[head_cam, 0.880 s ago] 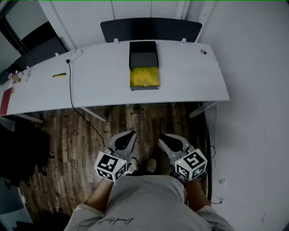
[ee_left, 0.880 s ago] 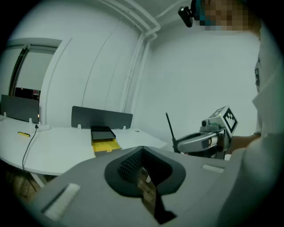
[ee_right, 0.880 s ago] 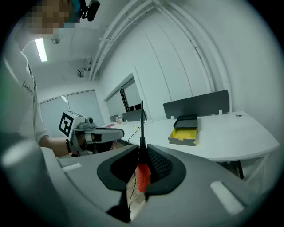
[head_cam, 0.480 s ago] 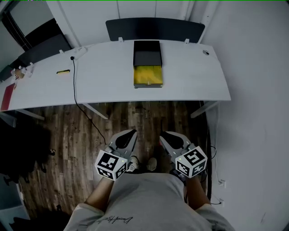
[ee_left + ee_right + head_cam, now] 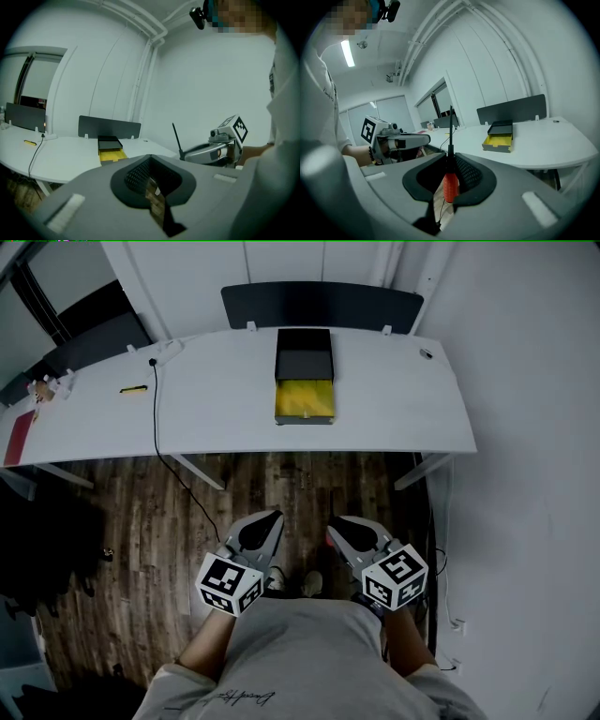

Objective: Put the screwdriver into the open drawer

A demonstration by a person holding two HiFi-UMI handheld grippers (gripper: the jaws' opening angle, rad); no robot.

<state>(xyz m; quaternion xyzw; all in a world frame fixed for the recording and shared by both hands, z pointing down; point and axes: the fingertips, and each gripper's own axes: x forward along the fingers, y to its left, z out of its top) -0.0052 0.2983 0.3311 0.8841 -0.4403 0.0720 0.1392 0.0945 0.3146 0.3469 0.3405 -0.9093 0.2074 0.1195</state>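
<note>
A small black drawer unit point(image 5: 303, 352) stands on the white table point(image 5: 394, 399), its yellow drawer point(image 5: 304, 399) pulled open toward me. I stand well back from the table on the wood floor. My right gripper point(image 5: 334, 523) is held near my waist, shut on a screwdriver point(image 5: 449, 185) with a red handle. The thin black shaft sticks up beyond the jaws. My left gripper point(image 5: 273, 518) hovers beside it, shut and empty. In the right gripper view the drawer point(image 5: 498, 141) lies far ahead to the right.
A black cable point(image 5: 155, 409) runs across the table's left part and down to the floor. A small yellow and black item point(image 5: 134, 389) lies near it. A dark partition point(image 5: 322, 306) stands behind the table. A white wall point(image 5: 534, 474) closes the right side.
The head view has shifted slightly, so the table sits a little differently in the picture. Both grippers stay in front of my body, and the screwdriver stays in the right one.
</note>
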